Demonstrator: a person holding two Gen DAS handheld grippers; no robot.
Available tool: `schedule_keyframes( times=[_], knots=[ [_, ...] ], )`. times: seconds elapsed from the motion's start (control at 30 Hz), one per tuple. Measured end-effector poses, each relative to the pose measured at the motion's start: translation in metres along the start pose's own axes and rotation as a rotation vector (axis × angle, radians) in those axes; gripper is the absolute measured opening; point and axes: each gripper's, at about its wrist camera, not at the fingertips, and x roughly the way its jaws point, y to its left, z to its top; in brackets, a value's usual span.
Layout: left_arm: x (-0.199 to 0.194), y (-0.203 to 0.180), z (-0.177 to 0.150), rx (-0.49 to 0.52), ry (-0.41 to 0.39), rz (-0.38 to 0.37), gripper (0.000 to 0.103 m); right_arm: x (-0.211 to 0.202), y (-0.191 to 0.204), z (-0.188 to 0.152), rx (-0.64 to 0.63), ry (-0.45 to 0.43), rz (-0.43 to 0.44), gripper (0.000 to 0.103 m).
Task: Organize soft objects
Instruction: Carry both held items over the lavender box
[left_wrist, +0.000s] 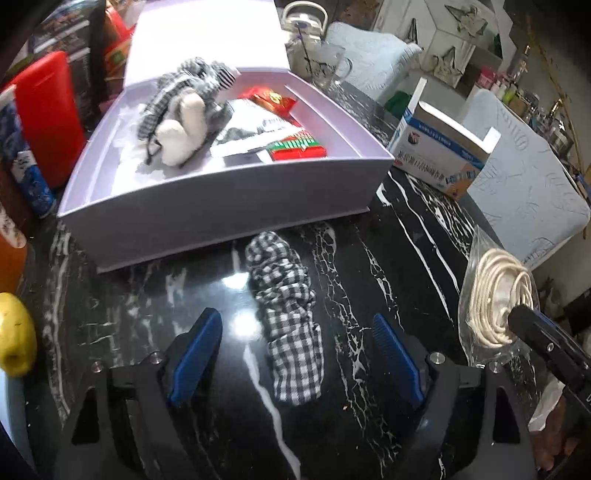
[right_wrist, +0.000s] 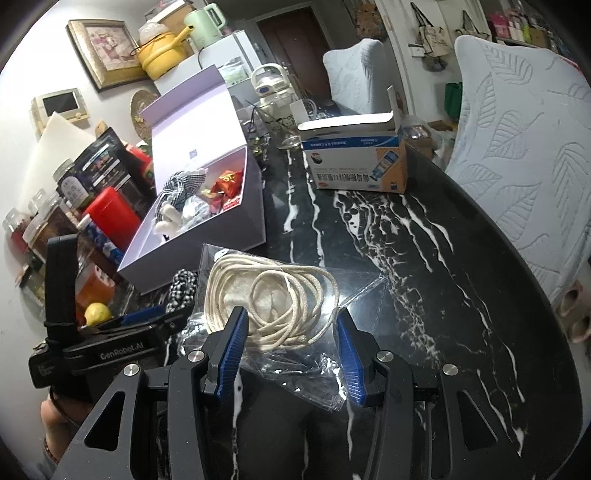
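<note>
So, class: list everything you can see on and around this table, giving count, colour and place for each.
Gift box: one, lilac, lid open, table's left.
Plush toy: one, white, inside box.
Checked cloth: one, black-white, on table before box.
Bagged cord: one coil, cream, clear bag.
Carton: one, blue-white, open, behind.
Table: one, black marble.
Red can: one, left of box.
Left gripper: jaws open over cloth.
Right gripper: jaws either side of bag.

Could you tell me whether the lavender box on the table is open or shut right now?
Open. The lavender box has its lid standing up behind it, and a checked cloth lies exposed inside.
</note>
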Motion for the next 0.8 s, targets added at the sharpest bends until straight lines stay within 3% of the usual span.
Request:
schedule_keyframes(
  times=[0.07,0.23,0.47,0.8],
  knots=[
    [0.002,-0.001,0.001,0.014,-0.009,0.007,0.073,0.004,-0.001,0.002,0.001,0.004,0.005,0.047],
    [0.007,-0.004,0.002,0.056,-0.029,0.037,0.024,0.009,-0.002,0.002,-0.003,0.012,0.013,0.047],
    [-0.002,-0.006,0.002,0.055,-0.053,0.011,0.020,0.012,0.001,0.003,-0.014,0.017,0.024,0.047],
    [-0.051,-0.011,0.002,0.085,-0.124,-0.032,0.020,-0.001,0.012,0.007,-0.038,-0.011,0.054,0.047]
  ],
)
